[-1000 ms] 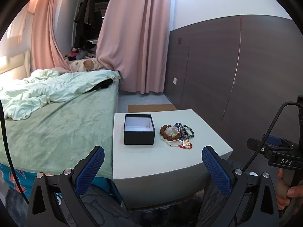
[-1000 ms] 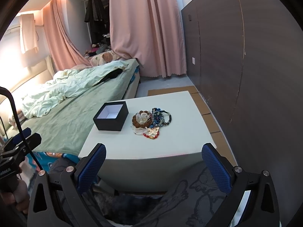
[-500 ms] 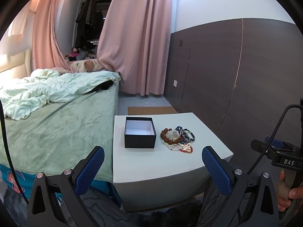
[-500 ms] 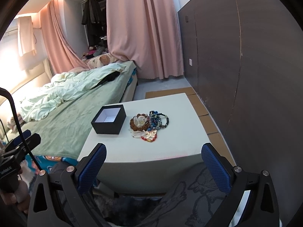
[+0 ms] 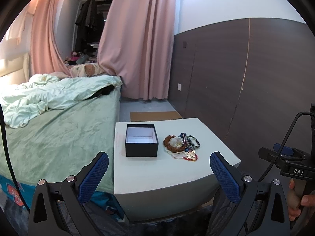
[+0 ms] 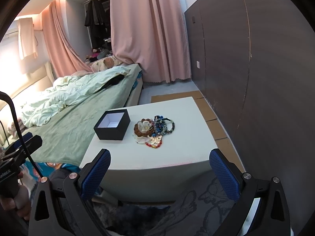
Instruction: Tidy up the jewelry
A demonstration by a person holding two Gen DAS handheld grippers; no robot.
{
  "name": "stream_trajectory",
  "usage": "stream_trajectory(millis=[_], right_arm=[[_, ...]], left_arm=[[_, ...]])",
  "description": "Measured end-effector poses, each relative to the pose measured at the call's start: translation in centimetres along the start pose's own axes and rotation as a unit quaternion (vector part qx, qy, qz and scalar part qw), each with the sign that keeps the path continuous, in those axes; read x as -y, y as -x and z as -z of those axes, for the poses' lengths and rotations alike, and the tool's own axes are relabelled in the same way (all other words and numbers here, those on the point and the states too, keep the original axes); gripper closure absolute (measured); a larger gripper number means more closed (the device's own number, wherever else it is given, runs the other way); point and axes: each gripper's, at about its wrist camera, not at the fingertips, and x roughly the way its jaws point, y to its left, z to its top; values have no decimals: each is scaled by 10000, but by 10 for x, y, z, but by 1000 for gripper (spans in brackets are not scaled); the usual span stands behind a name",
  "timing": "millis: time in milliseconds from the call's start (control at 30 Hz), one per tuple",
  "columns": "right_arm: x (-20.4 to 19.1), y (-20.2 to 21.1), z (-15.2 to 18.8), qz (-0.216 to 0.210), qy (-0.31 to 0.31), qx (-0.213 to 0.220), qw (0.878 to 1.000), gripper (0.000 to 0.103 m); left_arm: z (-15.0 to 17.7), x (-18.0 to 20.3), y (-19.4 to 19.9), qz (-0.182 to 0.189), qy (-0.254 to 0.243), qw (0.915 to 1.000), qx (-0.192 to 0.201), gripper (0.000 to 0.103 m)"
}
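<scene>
I am at the very start, judging by the white desk [image 6: 183, 153], where the black box [image 6: 112, 125] stands open and empty and the jewelry pile [image 6: 153, 129] lies untouched just beside it. My left claw [image 5: 157, 175] and right claw [image 6: 158, 172] both gape wide, holding nothing, short of the desk's near edge, so next I should reach in and pinch one bracelet without dragging the tangle. The only clear writing is "DAS" on the right claw's body.

A bed [image 5: 59, 129] with a green blanket and rumpled pale duvet [image 5: 49, 96] fills the nine o'clock side. Pink curtains [image 5: 137, 45] hang at twelve o'clock, dark clothes [image 5: 88, 13] hanging between them. Dark wood panelling [image 5: 246, 74] covers the three o'clock wall. Cardboard [image 6: 208, 108] lies on the grey floor [image 5: 145, 106].
</scene>
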Motion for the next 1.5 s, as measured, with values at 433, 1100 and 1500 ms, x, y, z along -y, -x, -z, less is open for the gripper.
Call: stream_trajectory(millis=[433,1100,1500], right_arm=[[41,-33,-10,-126,-518,-265,9982,2],[108,-105,-27,-456,-1368,-550,9880,18],[125,-143,-20,-495,-1692,-875,9804,26]], left_arm=[[-18,11,-57,331,-166,9982,-482,0],[-30,42,-167,963,-249,9864,-1310,40],[-22,46,-249,730,-479,9767,-1958,48]])
